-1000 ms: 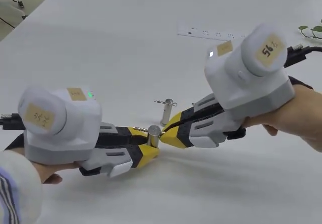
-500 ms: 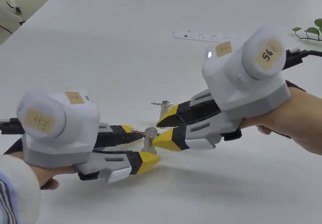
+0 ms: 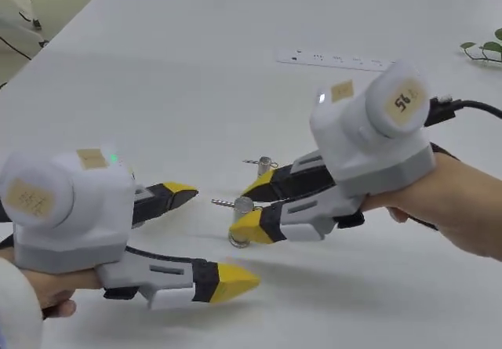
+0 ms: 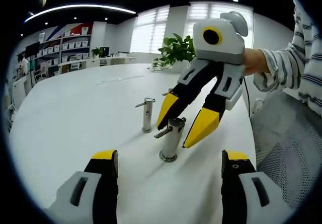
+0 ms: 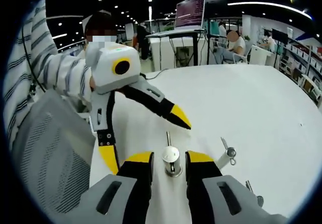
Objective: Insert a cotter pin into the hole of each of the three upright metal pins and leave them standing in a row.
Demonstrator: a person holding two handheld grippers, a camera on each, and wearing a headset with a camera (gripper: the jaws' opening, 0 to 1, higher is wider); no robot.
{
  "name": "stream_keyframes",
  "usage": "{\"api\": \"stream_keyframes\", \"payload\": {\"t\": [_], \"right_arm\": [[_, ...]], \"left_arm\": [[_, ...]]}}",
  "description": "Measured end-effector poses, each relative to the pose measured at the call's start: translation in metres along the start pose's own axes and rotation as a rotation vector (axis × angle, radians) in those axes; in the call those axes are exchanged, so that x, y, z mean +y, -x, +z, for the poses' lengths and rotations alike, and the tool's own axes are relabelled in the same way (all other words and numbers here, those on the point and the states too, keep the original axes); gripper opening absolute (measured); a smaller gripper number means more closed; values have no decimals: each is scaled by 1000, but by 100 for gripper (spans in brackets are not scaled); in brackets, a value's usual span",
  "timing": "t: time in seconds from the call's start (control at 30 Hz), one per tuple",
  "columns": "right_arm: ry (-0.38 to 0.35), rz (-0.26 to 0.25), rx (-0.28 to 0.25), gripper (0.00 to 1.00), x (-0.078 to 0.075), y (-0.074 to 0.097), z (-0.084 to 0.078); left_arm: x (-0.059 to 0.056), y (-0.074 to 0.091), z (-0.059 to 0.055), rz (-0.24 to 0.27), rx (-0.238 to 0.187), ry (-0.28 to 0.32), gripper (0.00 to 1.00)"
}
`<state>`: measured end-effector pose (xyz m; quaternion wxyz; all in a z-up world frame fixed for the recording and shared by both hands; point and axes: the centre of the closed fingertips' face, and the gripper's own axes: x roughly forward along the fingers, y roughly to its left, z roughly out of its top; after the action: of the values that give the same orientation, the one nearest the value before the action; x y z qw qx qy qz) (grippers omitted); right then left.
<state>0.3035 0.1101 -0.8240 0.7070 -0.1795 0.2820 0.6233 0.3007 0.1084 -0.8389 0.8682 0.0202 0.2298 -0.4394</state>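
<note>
The near metal pin (image 3: pixel 241 222) stands upright with a cotter pin (image 3: pixel 221 202) through its top, poking left. My right gripper (image 3: pixel 252 204) is open, one jaw on each side of this pin (image 5: pixel 171 159), with small gaps showing. My left gripper (image 3: pixel 205 238) is open wide and holds nothing; it sits back from the pin (image 4: pixel 171 139). A second upright pin (image 3: pixel 265 165) stands just behind and also carries a cotter pin (image 3: pixel 251 161). In the right gripper view, part of a third pin (image 5: pixel 257 199) shows at the lower right edge.
A white power strip (image 3: pixel 329 57) lies at the far side of the white table (image 3: pixel 157 90). A potted plant (image 3: pixel 486 47) stands at the far right. A person's striped sleeve (image 4: pixel 302 63) shows behind the right gripper (image 4: pixel 183 118).
My left gripper has opened, let go of the near pin and drawn back toward me. The right gripper's jaws have spread and now straddle that pin.
</note>
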Motion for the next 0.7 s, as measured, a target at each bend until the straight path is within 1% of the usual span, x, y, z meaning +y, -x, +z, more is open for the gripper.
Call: {"api": "stream_keyframes", "payload": {"t": [0.07, 0.13, 0.2, 0.27, 0.33, 0.4, 0.43, 0.53, 0.6, 0.63, 0.67, 0.7], "right_arm": [[-10, 1, -7, 27, 0, -2, 0], [-4, 1, -6, 27, 1, -5, 0], [0, 1, 0, 26, 0, -6, -2], [2, -1, 5, 26, 0, -8, -4], [3, 1, 8, 22, 0, -9, -5], [17, -9, 9, 21, -1, -9, -6], [18, -9, 9, 20, -1, -9, -6], [26, -20, 5, 17, -3, -9, -6], [31, -24, 0, 17, -4, -9, -6], [48, -47, -10, 16, -6, -10, -5], [74, -46, -9, 16, -6, -10, -5], [70, -48, -11, 15, -6, -9, -5]], "left_arm": [[0, 3, 0, 7, -6, -14, 86], [0, 4, 1, 9, -9, -11, 90], [-2, 5, 0, 0, -6, -4, 94], [-3, 6, -1, 3, 1, -11, 96], [-5, 7, -2, -3, 6, -6, 97], [-7, 8, -1, -4, 4, -5, 99], [-9, 8, -1, -6, 2, -17, 99], [-11, 9, 0, -8, 1, -10, 98], [-13, 10, 1, -6, -1, -13, 99], [-13, 10, 1, -2, 5, -13, 99], [-12, 11, 0, 4, 10, -14, 98], [-12, 11, 0, 8, 12, -16, 98]]}}
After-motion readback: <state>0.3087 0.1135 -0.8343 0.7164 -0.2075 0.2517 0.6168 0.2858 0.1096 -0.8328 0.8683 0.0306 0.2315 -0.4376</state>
